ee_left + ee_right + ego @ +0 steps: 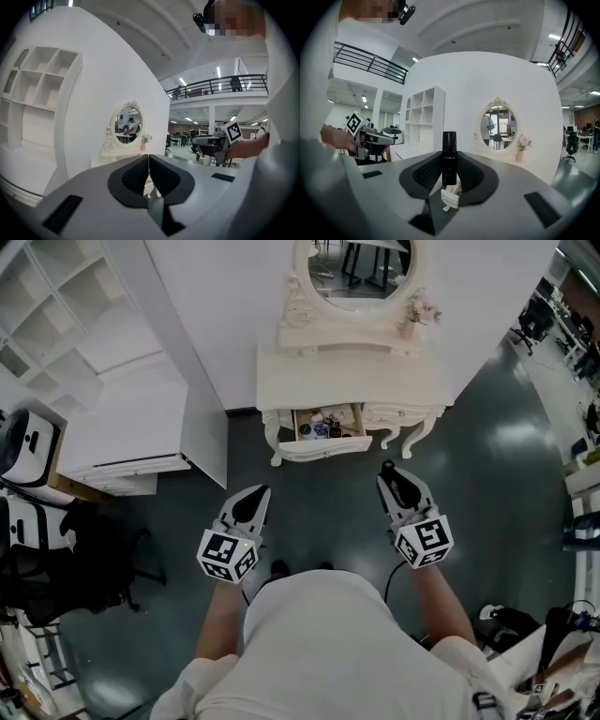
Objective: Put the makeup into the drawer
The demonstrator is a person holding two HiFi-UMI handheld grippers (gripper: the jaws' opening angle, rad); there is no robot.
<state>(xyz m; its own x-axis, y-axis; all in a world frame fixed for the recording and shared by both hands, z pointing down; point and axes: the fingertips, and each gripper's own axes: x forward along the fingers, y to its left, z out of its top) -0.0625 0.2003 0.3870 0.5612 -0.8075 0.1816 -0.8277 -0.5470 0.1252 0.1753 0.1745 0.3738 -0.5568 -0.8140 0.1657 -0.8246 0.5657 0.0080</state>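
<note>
White room: makeup tube (449, 157) upright, clamped between right fingers (425, 173).

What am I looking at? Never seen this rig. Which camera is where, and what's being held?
There is no robot here: a person carries a hand-held gripper in each hand. The head view comes from a camera on their head and looks down over the floor toward a white dressing table with an oval mirror. Its top looks nearly bare apart from a small vase of flowers. Its drawer stands open with small items inside. The other two views ride on the grippers and look along their jaws. The left hand-held gripper is shut and empty. The right hand-held gripper is clamped on a black makeup tube, which stands upright.
</note>
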